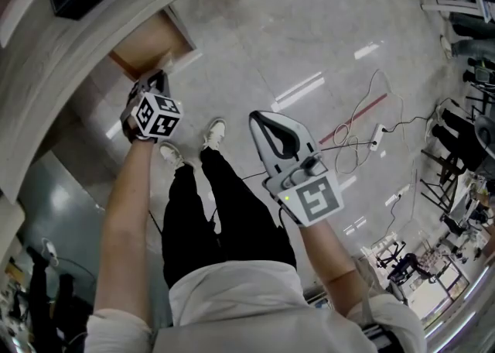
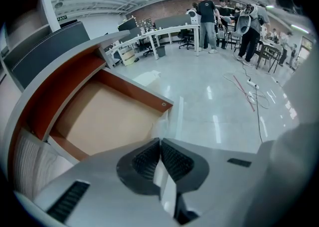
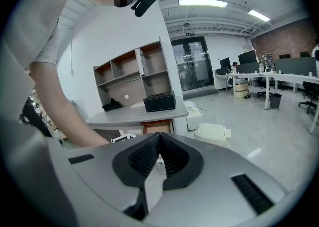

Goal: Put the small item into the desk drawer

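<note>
The curved grey desk point(image 1: 46, 49) fills ten o'clock of the head view. Its wooden drawer point(image 2: 104, 116), red-brown walls around a tan floor, stands pulled open. The floor that shows is bare, so the drop looks still to do. The left gripper point(image 1: 155, 80) reaches out on a straight arm to the drawer's front edge, jaws clenched together. The right gripper point(image 1: 259, 119) is held at four o'clock from it over the tiles, pinched shut on nothing. The small item cannot be made out. A pale blur point(image 2: 162, 130) just past the left tips may be it.
</note>
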